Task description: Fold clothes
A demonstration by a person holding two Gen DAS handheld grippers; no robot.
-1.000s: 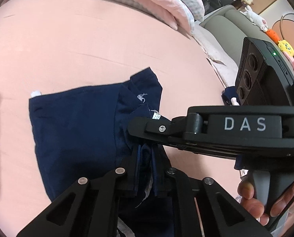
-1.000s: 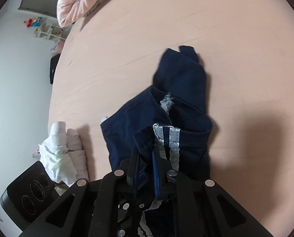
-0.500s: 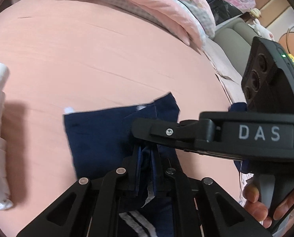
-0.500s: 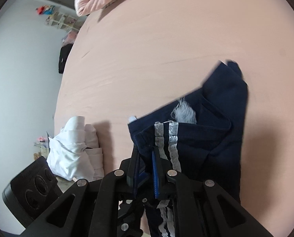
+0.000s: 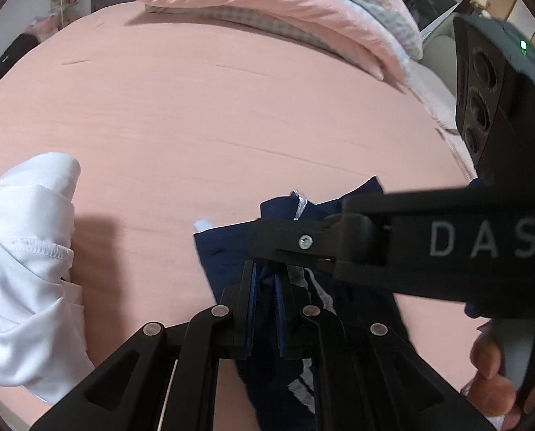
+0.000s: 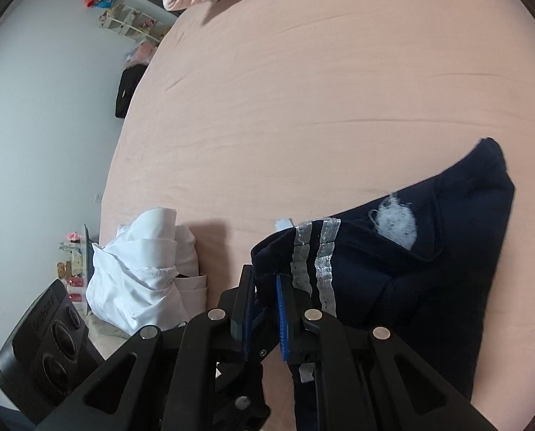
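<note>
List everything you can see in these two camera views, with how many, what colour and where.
navy garment: one, dark blue with two white stripes and a white print, on the bed, edge pinched by both grippers.
white clothes: one bundle, white, on the bed left of the navy garment.
quilt: one, pink and checked, folded at the far end.
bed sheet: one, pink, under everything.
left gripper: black, shut on the navy garment.
right gripper: black, shut on it.
hand: one, on the right gripper's handle.

pink bed (image 6: 339,89), pale wall (image 6: 44,125), cluttered shelf (image 6: 130,25)
</note>
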